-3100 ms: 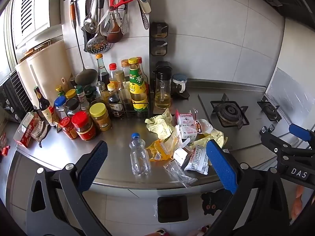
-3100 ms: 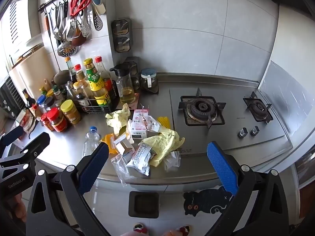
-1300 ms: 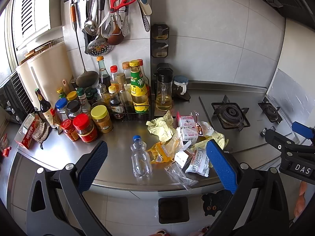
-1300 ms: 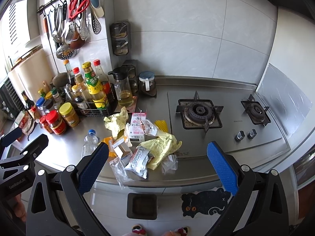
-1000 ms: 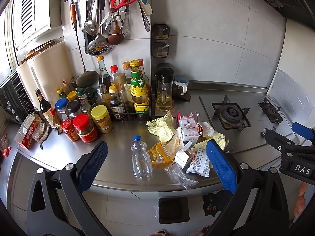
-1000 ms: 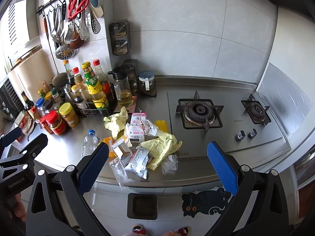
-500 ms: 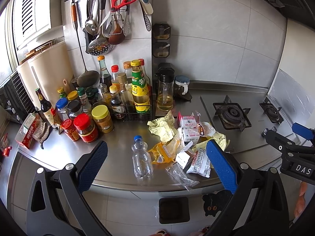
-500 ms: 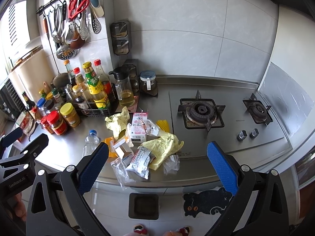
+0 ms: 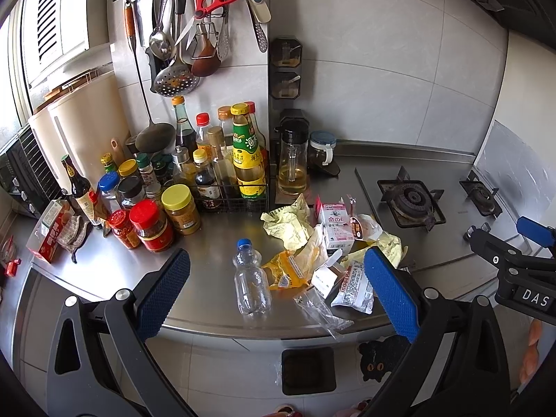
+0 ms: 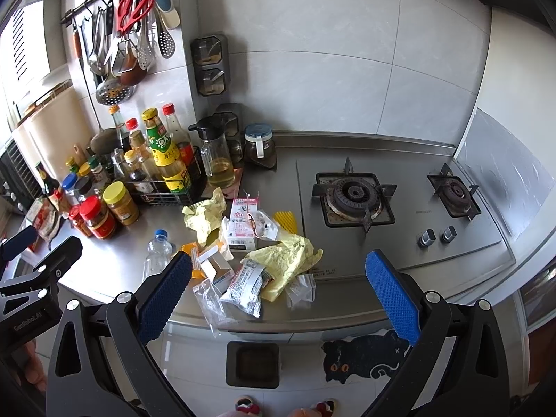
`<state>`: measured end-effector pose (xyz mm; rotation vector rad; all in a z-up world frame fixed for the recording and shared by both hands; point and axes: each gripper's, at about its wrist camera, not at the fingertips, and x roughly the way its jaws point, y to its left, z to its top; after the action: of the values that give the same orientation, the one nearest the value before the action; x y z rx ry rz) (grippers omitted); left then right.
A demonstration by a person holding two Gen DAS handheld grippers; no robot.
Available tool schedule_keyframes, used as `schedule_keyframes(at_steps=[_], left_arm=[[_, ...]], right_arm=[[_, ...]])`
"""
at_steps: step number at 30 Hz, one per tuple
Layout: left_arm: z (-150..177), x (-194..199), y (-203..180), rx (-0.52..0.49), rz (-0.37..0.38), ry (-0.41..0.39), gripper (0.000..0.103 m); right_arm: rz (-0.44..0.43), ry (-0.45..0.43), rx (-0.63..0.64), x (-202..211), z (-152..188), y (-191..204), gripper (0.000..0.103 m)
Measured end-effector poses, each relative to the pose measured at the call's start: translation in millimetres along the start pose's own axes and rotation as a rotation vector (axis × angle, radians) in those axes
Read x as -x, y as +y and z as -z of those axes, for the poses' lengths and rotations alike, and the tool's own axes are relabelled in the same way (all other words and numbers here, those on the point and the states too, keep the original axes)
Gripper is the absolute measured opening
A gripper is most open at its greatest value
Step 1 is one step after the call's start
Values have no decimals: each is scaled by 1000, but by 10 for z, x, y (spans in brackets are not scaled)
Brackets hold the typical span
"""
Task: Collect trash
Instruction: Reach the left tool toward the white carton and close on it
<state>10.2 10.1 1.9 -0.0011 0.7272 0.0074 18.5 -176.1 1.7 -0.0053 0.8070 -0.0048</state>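
Note:
A heap of trash lies on the steel counter (image 9: pixel 215 229) near its front edge. It holds an empty clear bottle with a blue cap (image 9: pixel 251 283) (image 10: pixel 158 253), crumpled yellow wrappers (image 9: pixel 286 224) (image 10: pixel 283 260), a pink-and-white carton (image 9: pixel 335 224) (image 10: pixel 243 224), an orange packet (image 9: pixel 285 271), a silver printed pouch (image 9: pixel 352 286) (image 10: pixel 248 286), a small white box (image 10: pixel 217 266) and clear plastic bags (image 9: pixel 318 309) (image 10: pixel 208 304). My left gripper (image 9: pixel 276 293) and my right gripper (image 10: pixel 276 293) both hang open and empty in front of the counter edge, short of the heap.
Sauce bottles in a wire rack (image 9: pixel 229 166) and jars (image 9: pixel 153 224) crowd the counter's left. A glass oil jug (image 9: pixel 292 160) stands behind the heap. The gas hob (image 10: pixel 354 201) lies to the right. Utensils hang on the wall rail (image 9: pixel 194 31). A black bin (image 10: pixel 252 363) sits on the floor below.
Both views shift only slightly; the grippers stay open and the trash has not moved.

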Motion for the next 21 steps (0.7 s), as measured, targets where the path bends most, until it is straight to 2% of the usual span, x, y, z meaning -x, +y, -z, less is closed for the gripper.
schedule_keyframes(at_steps=[3,7,10,13,16,21], left_arm=[[7,-39,0,-3,-1,3,95],[24,-94,13,10,42,-3,95],[45,-187,-3,-7,16,-17,95],[86,-358,14,-8,23,8,95],[162,-599,63,6,29,65,95],[326,-915,89,9,49,107,95]], right_arm=[[-11,-9,5,-13,5,-15,100],[-18,-29,23,-44,12,-47,100],[10,-29,16,-156,23,-118,100],[3,8,-23,-355,57,-256,100],[31,58,-49,-598,125,-393,100],[64,137,-87,-1014,260,-565,100]])
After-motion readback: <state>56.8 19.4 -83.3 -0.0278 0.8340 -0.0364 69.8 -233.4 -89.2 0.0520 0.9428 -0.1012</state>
